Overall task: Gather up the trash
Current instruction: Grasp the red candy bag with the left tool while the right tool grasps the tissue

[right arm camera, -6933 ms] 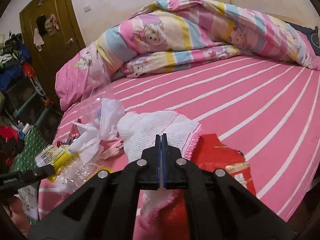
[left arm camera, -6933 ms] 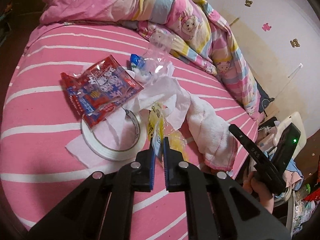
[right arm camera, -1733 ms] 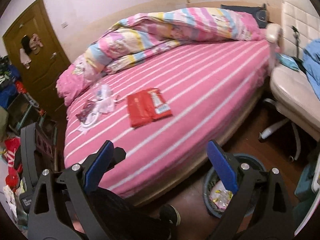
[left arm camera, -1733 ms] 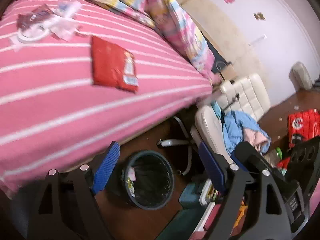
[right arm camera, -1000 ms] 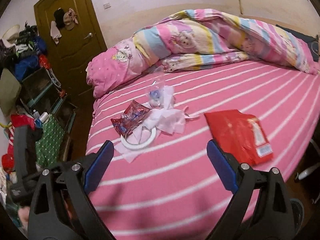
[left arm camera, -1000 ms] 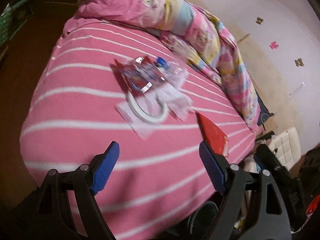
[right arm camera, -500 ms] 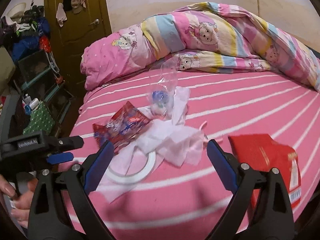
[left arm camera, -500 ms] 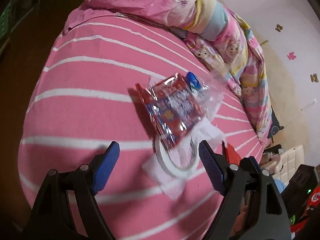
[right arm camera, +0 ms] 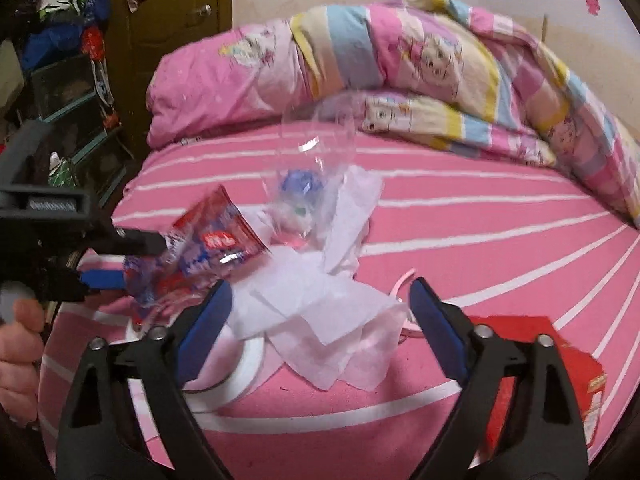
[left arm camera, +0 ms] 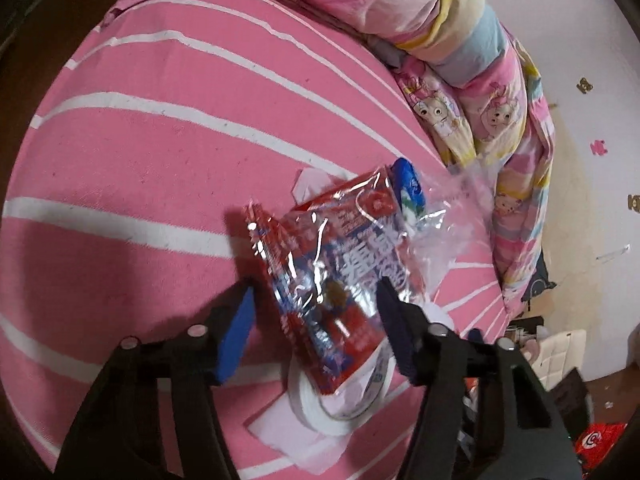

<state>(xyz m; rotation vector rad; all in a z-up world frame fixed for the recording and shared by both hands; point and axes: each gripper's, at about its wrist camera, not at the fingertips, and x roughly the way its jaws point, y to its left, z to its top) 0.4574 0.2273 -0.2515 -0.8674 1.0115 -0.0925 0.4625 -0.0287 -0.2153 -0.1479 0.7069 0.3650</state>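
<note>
Both pairs of blue-padded fingers are closing, neither gripping yet. Left gripper [left arm camera: 316, 328] jaws about half open, straddling the crinkled red-and-blue foil snack wrapper [left arm camera: 332, 276]; pads stand just off its edges, wrapper between them, no contact I can see. Right gripper [right arm camera: 320, 312] jaws wider, with the crumpled white tissue sheets [right arm camera: 316, 304] lying between and just ahead of the tips, not pinched.

From the right wrist view, the left gripper [right arm camera: 120, 262] comes in from the left with a hand [right arm camera: 20, 356] on its handle, its fingers on either side of the wrapper's [right arm camera: 200, 252] near end.

Ahead of the left fingers, beyond the wrapper: one clear crushed plastic bottle with a blue label [left arm camera: 412, 196]. Under the wrapper, nearer than the left fingertips: one white roll of tape [left arm camera: 340, 404] on a tissue sheet. Right of the right fingers: one flat red packet [right arm camera: 540, 364], well apart from the pile. A thin pink strip [right arm camera: 404, 280] sits just inside the right finger.

Surface: pink bed sheet with white stripes [left arm camera: 140, 160]. Far beyond both fingertips, one rolled pink, yellow and blue cartoon quilt [right arm camera: 420, 60] along the cream wall. Brown wooden door [right arm camera: 168, 20] and cluttered shelves far left of the right fingers. Small bear stickers [left arm camera: 584, 85] on the wall.
</note>
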